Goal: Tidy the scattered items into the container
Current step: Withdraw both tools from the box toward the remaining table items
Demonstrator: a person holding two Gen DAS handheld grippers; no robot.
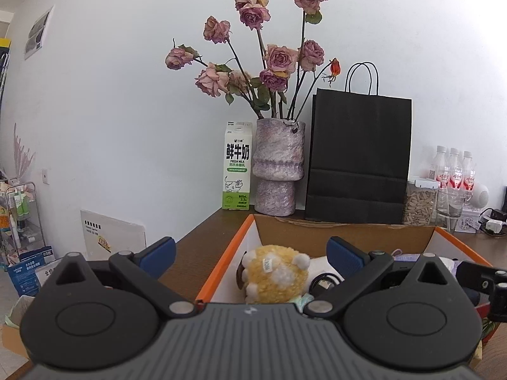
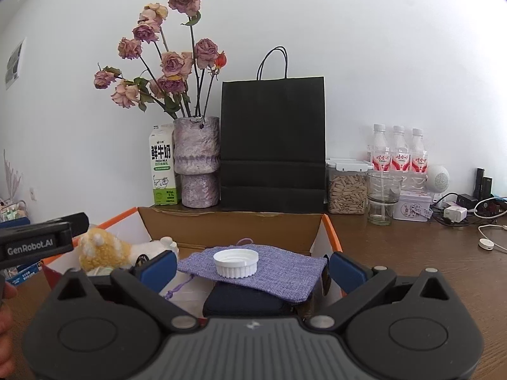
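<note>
An orange-rimmed cardboard box point(image 1: 221, 259) stands on the brown table; it also shows in the right wrist view point(image 2: 228, 228). Inside lie a yellow plush toy point(image 1: 275, 275), also seen in the right wrist view point(image 2: 101, 250), a purple woven pouch point(image 2: 285, 269) with a white cap point(image 2: 236, 262) on it, and a dark pouch point(image 2: 247, 302) beneath. My left gripper point(image 1: 250, 256) is open and empty over the box's left edge. My right gripper point(image 2: 253, 269) is open and empty above the purple pouch.
Behind the box stand a milk carton point(image 1: 237, 166), a vase of dried roses point(image 1: 279, 167) and a black paper bag point(image 1: 359, 158). To the right are a seed jar point(image 2: 347, 190), a glass point(image 2: 383, 196), bottles point(image 2: 397, 152), a tin point(image 2: 412, 205) and cables point(image 2: 484, 237).
</note>
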